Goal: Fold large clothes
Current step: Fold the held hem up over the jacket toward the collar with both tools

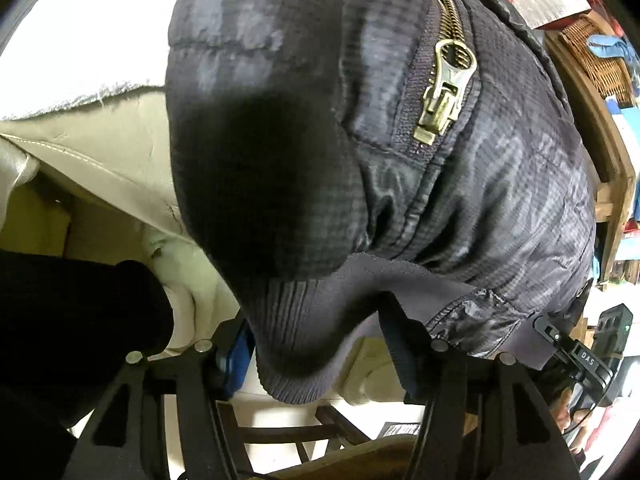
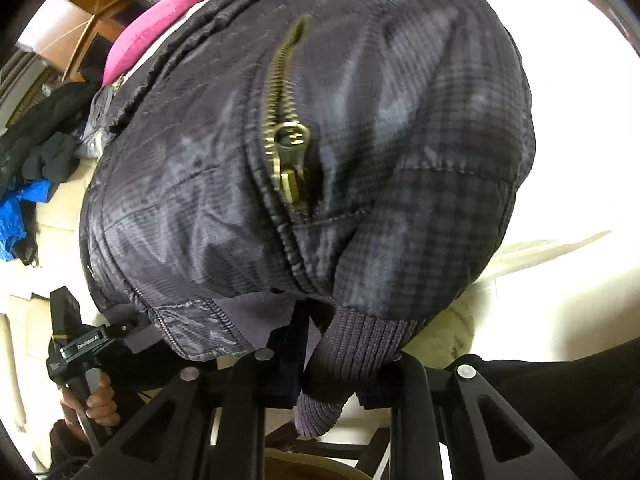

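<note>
Left wrist view: a dark plaid jacket (image 1: 400, 140) with a brass zipper pull (image 1: 444, 92) fills the frame, its ribbed hem pinched by the left gripper (image 1: 320, 344) at bottom. Right wrist view: the right gripper (image 2: 332, 360) likewise pinches the jacket's (image 2: 320, 140) hem at lower centre.

The dark checked puffy jacket (image 1: 460, 208) hides both claw tips; its top runs off the frame's upper edge.
</note>
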Demonstrator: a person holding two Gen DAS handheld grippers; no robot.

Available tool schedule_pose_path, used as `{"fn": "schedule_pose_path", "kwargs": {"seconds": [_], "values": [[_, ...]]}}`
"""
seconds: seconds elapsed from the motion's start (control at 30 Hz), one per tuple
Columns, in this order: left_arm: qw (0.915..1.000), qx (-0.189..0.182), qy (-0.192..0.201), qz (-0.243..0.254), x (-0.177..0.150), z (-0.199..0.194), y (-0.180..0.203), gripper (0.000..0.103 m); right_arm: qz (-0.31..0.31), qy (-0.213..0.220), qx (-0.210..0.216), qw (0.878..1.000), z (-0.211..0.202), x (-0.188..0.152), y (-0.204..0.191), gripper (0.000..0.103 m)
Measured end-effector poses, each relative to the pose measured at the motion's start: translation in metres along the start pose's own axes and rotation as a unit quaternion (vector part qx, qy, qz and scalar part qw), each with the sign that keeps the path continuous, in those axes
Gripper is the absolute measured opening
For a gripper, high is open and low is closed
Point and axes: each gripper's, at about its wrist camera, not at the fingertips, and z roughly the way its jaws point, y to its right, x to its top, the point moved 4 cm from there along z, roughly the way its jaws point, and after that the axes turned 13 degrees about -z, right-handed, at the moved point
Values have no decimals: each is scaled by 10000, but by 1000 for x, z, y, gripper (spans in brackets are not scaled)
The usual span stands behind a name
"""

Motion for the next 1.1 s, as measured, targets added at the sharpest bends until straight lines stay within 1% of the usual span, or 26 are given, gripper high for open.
{"fn": "schedule_pose_path", "kwargs": {"seconds": [0.03, 0.07, 0.1, 0.17, 0.2, 0.23, 0.27, 0.33, 0.37, 0.4, 0.47, 0.5, 0.53, 0.57, 0.63, 0.67, 0.7, 0.8, 0.83, 0.87, 0.93, 1.03, 1.1], "values": [[10000, 27, 26, 57, -1, -1, 1, 61, 55, -56, 25, 10000, -2, 4, 15, 24], [9999, 42, 46, 102, -1, 0, 2, 61, 169, -122, 40, 9998, 1, 4, 17, 24], [9998, 34, 63, 163, -2, 0, 4, 60, 249, -171, 53, 9995, 4, 4, 18, 27], [9997, 8, 78, 239, -3, 1, 11, 53, 394, -281, 64, 9988, 8, 5, 24, 47], [9996, -31, 58, 289, -4, 0, 14, 43, 429, -324, 23, 9986, 9, 4, 26, 75], [9995, -64, 49, 319, -5, 0, 16, 35, 457, -358, -84, 9983, 10, 4, 29, 81], [9993, -116, 41, 359, -6, -1, 18, 31, 478, -308, -176, 9982, 10, 5, 29, 81], [9990, -189, 41, 412, -9, -4, 22, 20, 450, -240, -128, 9986, 11, 8, 30, 81], [9987, -225, 48, 448, -10, -5, 24, 17, 408, -202, -98, 9989, 13, 9, 30, 81], [9986, -236, 58, 477, -11, -6, 26, 16, 382, -184, -72, 9991, 16, 10, 31, 78], [9984, -233, 88, 514, -12, -9, 30, 15, 307, -117, 60, 9994, 24, 10, 26, 62], [9983, -253, 89, 509, -13, -11, 31, 14, 227, -107, 165, 9995, 25, 10, 22, 43], [9984, -275, 82, 490, -14, -13, 32, 14, 164, -111, 174, 9997, 28, 9, 19, 31], [9985, -287, 69, 464, -14, -13, 33, 14, 27, -98, 94, 9999, 26, 9, 14, 29], [9988, -293, 15, 392, -14, -9, 27, 15, -131, -83, -25, 9999, 23, 8, 7, 19], [9989, -294, -15, 371, -14, -8, 24, 15, -177, -58, -41, 9998, 20, 7, 4, 19], [9989, -264, -20, 381, -12, -7, 23, 17, -182, -16, -44, 9998, 16, 6, 2, 17], [9986, -192, 34, 492, -13, -7, 26, 18, -162, 135, 58, 9998, 3, 3, -4, 15], [9983, -178, 87, 546, -15, -9, 29, 13, -164, 179, 86, 9997, -4, 1, -2, 14], [9977, -204, 158, 625, -18, -13, 32, 11, -186, 233, 117, 9995, -10, -1, -5, 14], [9960, -241, 310, 799, -23, -24, 38, 8, -291, 354, 90, 9989, -20, -4, -13, 13], [9921, -455, 546, 1036, -30, -48, 50, 8, -404, 529, 114, 9977, -38, -3, -18, 12], [9888, -518, 707, 1208, -34, -64, 60, 8, -498, 669, 92, 9965, -51, 2, -21, 11]]}}
